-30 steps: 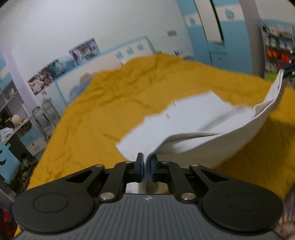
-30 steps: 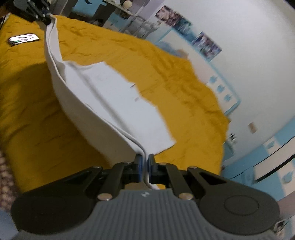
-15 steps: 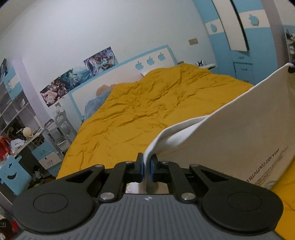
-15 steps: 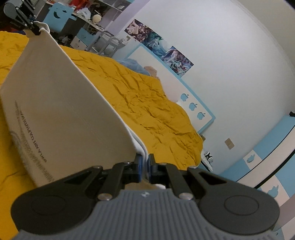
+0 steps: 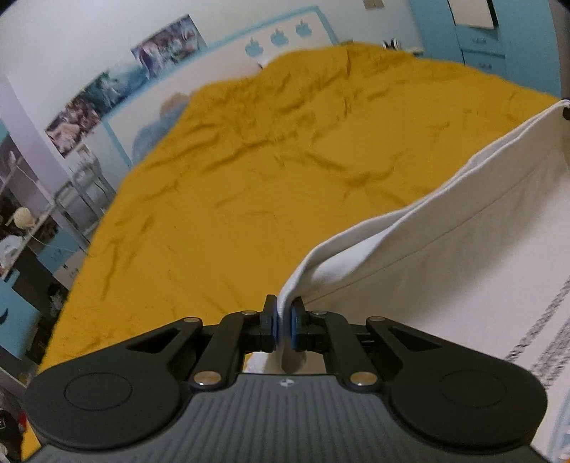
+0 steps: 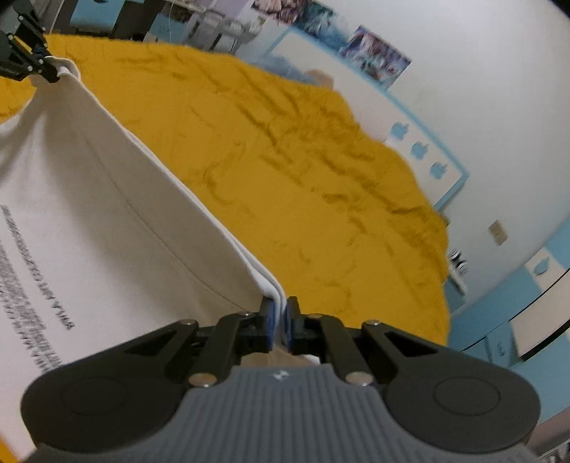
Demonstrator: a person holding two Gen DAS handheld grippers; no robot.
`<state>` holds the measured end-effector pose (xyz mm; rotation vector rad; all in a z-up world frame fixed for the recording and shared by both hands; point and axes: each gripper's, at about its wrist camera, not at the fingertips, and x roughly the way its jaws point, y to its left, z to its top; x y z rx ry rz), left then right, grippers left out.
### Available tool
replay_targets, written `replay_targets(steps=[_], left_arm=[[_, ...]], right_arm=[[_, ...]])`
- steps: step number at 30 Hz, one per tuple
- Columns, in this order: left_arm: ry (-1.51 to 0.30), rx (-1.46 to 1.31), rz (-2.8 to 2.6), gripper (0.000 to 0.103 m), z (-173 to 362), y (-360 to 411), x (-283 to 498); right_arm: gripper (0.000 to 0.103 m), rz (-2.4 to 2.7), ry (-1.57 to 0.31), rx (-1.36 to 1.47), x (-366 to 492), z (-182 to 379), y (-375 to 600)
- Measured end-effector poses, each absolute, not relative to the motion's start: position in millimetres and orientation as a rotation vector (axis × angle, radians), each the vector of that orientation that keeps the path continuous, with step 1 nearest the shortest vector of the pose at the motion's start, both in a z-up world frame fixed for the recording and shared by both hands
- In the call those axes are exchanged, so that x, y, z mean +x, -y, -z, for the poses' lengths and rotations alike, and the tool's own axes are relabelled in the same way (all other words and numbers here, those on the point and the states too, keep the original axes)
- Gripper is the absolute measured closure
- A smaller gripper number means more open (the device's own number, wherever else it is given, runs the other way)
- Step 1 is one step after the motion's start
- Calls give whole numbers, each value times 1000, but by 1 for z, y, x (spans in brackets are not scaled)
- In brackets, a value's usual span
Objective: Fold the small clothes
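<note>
Gripping one white garment (image 5: 445,249): two claws (image 5: 283,322) (image 6: 280,320).

Garment (image 5: 445,256) hangs stretched btwn both grippers, above the bed (image 5: 249,178). Left gripper (image 5: 283,326) clamps one top corner, right gripper (image 6: 279,322) the other; top hem runs corner to corner. Headboard (image 5: 285,32) at bed's far edge, posters (image 5: 117,85) on wall behind it. Shelves (image 5: 21,213) off bed's left edge, cabinets (image 5: 477,42) off its right edge.
</note>
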<state>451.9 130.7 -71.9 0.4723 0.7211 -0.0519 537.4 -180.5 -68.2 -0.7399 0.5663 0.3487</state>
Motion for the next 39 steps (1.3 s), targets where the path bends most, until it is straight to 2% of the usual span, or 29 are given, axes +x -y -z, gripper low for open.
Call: replay_targets(steps=[6, 9, 12, 14, 16, 19, 26, 33, 35, 39], left_arm=[[-775, 451, 49, 94, 111, -135, 470], [-779, 432, 39, 85, 120, -138, 477], [-775, 391, 23, 73, 120, -147, 482], [-752, 364, 13, 62, 115, -155, 477], [-732, 327, -11, 60, 108, -166, 472], [-709, 223, -49, 56, 93, -191, 464], [-745, -83, -7, 55, 67, -236, 419], [-816, -204, 29, 55, 55, -250, 359], [-844, -242, 36, 45, 54, -253, 345], [-867, -302, 28, 42, 60, -256, 318]], right_arm=[[103, -346, -625, -711, 580, 119, 172], [102, -331, -623, -692, 593, 132, 168], [89, -312, -604, -676, 596, 133, 167], [70, -291, -585, -678, 592, 132, 168], [62, -277, -574, -659, 584, 127, 173], [57, -254, -582, -581, 576, 115, 188], [57, -232, -743, -192, 536, 96, 237], [57, -234, -852, -76, 467, 84, 251], [54, -232, -873, -32, 446, 81, 256], [50, -191, -908, 54, 401, 82, 273]])
